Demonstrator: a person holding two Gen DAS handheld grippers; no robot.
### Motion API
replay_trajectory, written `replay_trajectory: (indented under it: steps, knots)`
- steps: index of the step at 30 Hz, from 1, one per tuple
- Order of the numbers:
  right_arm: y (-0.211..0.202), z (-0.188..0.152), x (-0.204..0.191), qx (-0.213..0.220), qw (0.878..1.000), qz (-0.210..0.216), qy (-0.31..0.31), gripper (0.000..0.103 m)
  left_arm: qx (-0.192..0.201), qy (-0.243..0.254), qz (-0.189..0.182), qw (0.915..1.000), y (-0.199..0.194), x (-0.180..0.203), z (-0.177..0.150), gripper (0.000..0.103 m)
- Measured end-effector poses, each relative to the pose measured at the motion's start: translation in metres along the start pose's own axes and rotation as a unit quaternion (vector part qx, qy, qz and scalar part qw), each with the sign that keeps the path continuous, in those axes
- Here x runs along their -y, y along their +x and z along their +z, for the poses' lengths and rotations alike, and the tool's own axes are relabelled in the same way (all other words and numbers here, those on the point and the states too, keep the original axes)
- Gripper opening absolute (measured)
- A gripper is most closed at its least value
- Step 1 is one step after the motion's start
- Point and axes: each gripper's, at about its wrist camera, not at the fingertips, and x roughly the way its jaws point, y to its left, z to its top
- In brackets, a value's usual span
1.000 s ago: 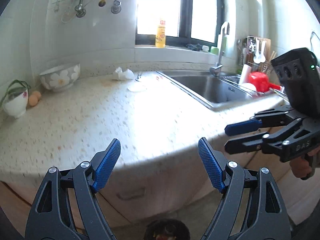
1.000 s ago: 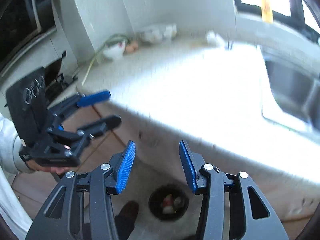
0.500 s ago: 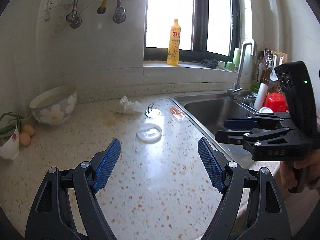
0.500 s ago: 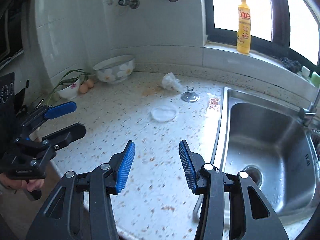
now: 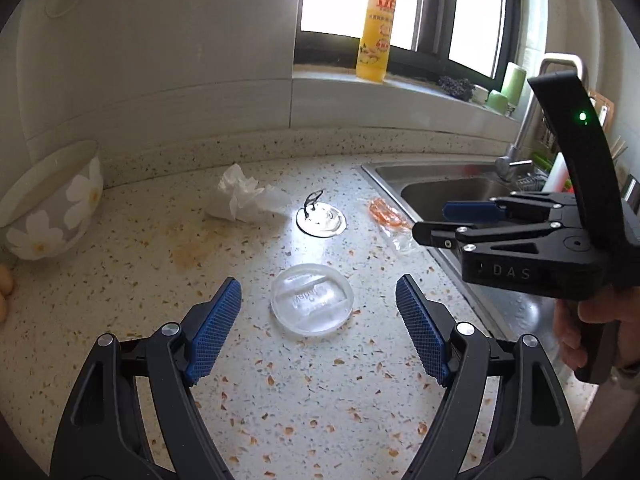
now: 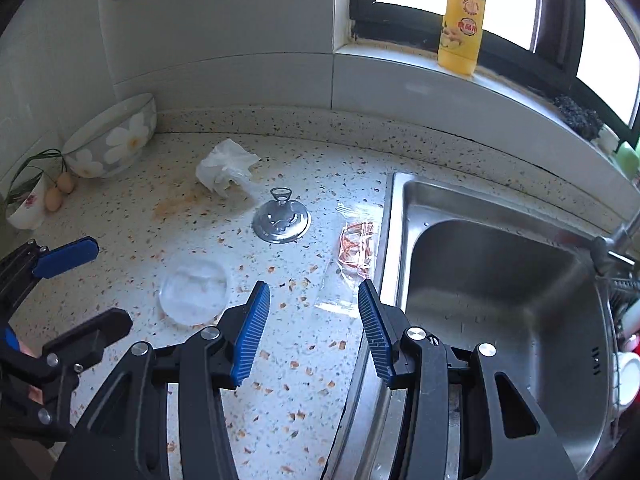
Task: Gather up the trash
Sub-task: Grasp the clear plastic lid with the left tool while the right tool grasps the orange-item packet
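Note:
A clear round plastic lid (image 5: 312,298) (image 6: 194,290) lies on the speckled counter, just ahead of my open left gripper (image 5: 318,326). Farther back sits a crumpled white tissue (image 5: 244,196) (image 6: 226,166). A clear wrapper with orange print (image 5: 390,218) (image 6: 354,252) lies by the sink's left rim, just beyond my right gripper (image 6: 314,328), whose jaws stand apart with nothing between them. A metal sink plug (image 5: 321,218) (image 6: 281,220) rests between tissue and wrapper. Each gripper appears at the side of the other's view.
A steel sink (image 6: 500,280) fills the right, with a tap (image 5: 532,136). A flowered bowl (image 5: 50,200) (image 6: 114,142) and eggs (image 6: 60,190) stand at the back left. A yellow bottle (image 5: 378,28) is on the window sill. An orange smear (image 5: 188,246) stains the counter.
Both grippers have come forward from beyond the counter's front edge to over the counter, so the lid, tissue and wrapper are much nearer. Neither gripper's jaws changed.

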Motion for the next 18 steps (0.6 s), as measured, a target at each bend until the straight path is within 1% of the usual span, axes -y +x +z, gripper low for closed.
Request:
replay_trajectory:
  steps: [5, 6, 8, 9, 11, 13, 18]
  knots:
    - [0.021, 0.011, 0.003, -0.012, 1.000, -0.010, -0.006, 0.044, -0.029, -0.013, 0.009, 0.9995, 0.024, -0.007, 0.000, 0.077]
    - [0.025, 0.013, 0.004, -0.015, 1.000, -0.012, -0.005, 0.044, -0.029, -0.013, 0.008, 0.9994, 0.026, -0.007, 0.002, 0.077]
    - [0.033, 0.016, 0.008, -0.022, 1.000, -0.012, 0.005, 0.044, -0.036, -0.013, 0.007, 0.9992, 0.032, -0.007, 0.004, 0.077]
    - [0.035, 0.017, 0.012, -0.020, 1.000, -0.010, 0.013, 0.044, -0.042, -0.020, 0.000, 0.9989, 0.035, -0.008, 0.004, 0.077]
    - [0.041, 0.019, 0.017, -0.027, 0.999, -0.013, 0.021, 0.044, -0.061, -0.035, -0.003, 0.9975, 0.045, -0.011, 0.006, 0.077]
    - [0.046, 0.021, 0.022, -0.033, 0.999, -0.008, 0.031, 0.044, -0.074, -0.039, -0.001, 0.9965, 0.052, -0.012, 0.005, 0.077]
    - [0.055, 0.020, 0.021, -0.044, 0.999, -0.005, 0.029, 0.044, -0.084, -0.031, 0.002, 0.9960, 0.057, -0.010, 0.004, 0.077]
